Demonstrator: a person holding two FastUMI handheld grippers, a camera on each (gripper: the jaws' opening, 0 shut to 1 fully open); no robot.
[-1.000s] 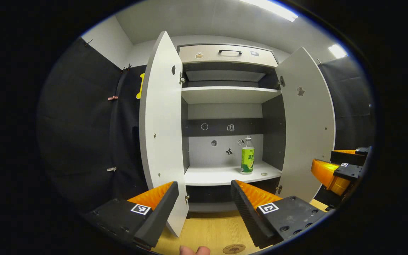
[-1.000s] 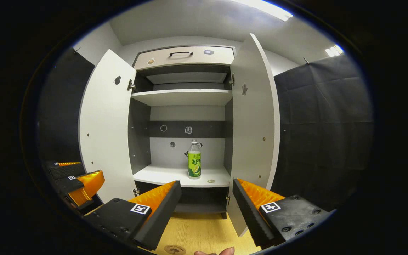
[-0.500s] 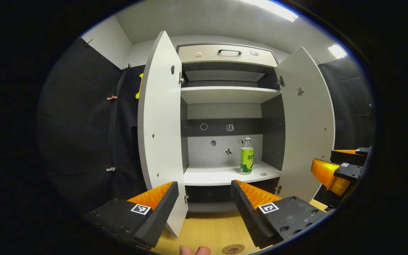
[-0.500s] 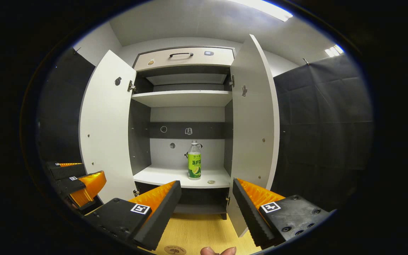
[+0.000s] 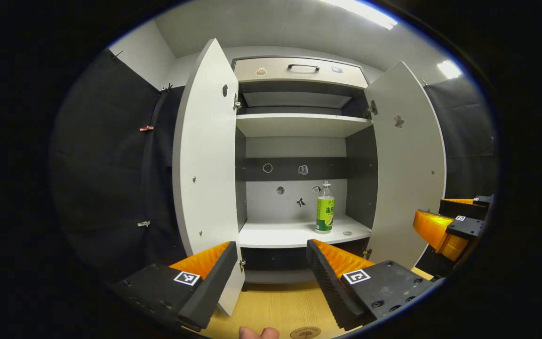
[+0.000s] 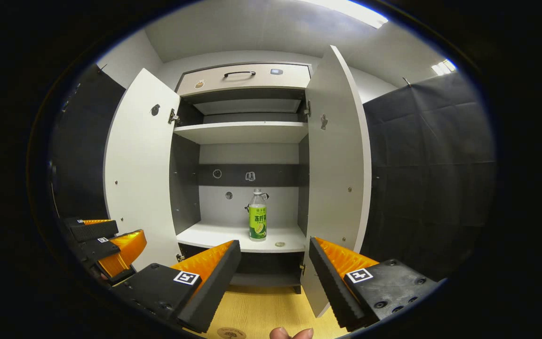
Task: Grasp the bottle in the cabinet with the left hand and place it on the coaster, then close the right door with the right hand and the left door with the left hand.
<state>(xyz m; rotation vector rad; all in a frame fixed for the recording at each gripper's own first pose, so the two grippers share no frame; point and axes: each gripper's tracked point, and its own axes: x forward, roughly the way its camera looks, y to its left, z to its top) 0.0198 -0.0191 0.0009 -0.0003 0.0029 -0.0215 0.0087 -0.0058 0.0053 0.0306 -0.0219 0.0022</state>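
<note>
A: Where is the clear plastic bottle with the green label (image 5: 325, 210) now?

B: Upright on the white lower shelf (image 5: 280, 234) of the tall white two-door cabinet (image 5: 299, 120), right of centre in the left gripper view; in the right gripper view the bottle (image 6: 258, 218) stands near frame centre; a small round coin-like disc (image 5: 346, 232) lies just beside it on the shelf.

A: And the grippers?

B: The left gripper (image 5: 271, 278) sits at the bottom of its frame, jaws spread, nothing between them; the right gripper (image 6: 274, 278) likewise, jaws apart and empty; both are well short of the shelf.

A: What differs from half a second ago?

B: The left white door (image 5: 205, 169) looks wider and sits further left in the left gripper view; the bottle has drifted slightly left there; the round brown coaster (image 5: 305, 333) on the pale wooden floor (image 5: 275, 308) has slid lower at the bottom edge; the right white door (image 5: 410, 165) is unchanged, wide open.
</note>
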